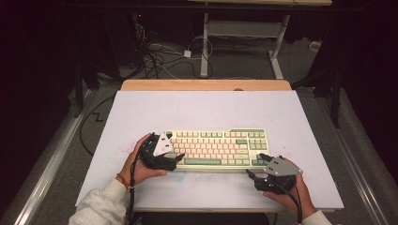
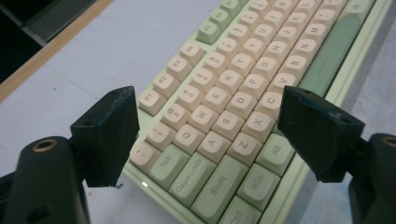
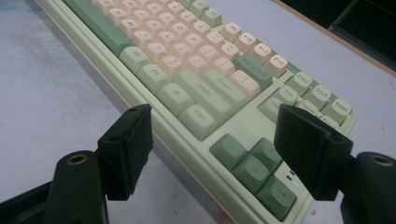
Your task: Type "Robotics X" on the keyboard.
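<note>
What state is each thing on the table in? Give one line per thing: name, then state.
keyboard: flat on the table, keys up, not gripped.
left gripper: jaws open, over the keyboard's left end.
right gripper: jaws open, at the keyboard's right corner.
table: white sheet on top, faint stains.

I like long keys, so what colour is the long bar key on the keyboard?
Dark green space bar on the keyboard; clearest in the high view.
</note>
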Available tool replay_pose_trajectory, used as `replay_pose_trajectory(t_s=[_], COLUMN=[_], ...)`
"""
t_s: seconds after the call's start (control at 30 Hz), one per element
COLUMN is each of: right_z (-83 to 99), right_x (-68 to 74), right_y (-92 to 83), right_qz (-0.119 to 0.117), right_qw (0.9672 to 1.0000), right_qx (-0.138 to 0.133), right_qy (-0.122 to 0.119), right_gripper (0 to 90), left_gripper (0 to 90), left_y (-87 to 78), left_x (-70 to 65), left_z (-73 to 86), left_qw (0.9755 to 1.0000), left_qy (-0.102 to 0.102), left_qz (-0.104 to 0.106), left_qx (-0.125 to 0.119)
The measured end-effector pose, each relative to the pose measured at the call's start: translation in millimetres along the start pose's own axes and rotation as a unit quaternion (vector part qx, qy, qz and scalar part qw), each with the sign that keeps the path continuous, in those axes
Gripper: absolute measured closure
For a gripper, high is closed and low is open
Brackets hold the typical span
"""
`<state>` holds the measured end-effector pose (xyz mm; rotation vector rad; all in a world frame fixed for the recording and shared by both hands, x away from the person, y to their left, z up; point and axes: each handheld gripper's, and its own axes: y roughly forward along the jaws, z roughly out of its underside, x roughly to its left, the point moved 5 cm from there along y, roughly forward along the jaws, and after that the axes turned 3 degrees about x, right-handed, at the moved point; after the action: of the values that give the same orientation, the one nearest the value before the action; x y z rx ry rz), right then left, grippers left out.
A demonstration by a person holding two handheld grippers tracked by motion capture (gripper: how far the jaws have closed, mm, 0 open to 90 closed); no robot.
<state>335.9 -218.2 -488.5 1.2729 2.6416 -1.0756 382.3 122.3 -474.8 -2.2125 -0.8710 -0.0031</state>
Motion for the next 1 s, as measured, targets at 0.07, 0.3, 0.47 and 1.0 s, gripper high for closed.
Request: replay_pose_trajectory(t_s=[0.07, 0.3, 0.47, 1.0], right_z=[-0.3, -1.4, -2.2, -2.9], right_x=[-0.1, 0.9, 1.4, 1.8], right_y=[-0.4, -0.9, -0.8, -0.9], right_qz=[0.000, -0.001, -0.001, 0.000], right_qw=[1.0000, 1.0000, 1.0000, 1.0000], right_qx=[-0.001, -0.003, -0.006, -0.006], right_qy=[-0.001, 0.000, 0.001, 0.002], right_gripper=[28.6, 28.6, 28.4, 28.0], left_gripper=[18.1, 18.1, 18.5, 32.3], left_y=[-3.8, -12.3, -13.5, -27.0], left_x=[1.6, 1.4, -2.0, -4.1], left_z=[3.5, 20.2, 34.9, 64.4], left_qw=[1.0000, 0.9996, 0.9996, 0.9983], left_qy=[0.002, 0.000, -0.016, -0.051], left_qz=[-0.006, -0.026, -0.024, -0.003], left_qx=[-0.005, -0.006, 0.004, 0.029])
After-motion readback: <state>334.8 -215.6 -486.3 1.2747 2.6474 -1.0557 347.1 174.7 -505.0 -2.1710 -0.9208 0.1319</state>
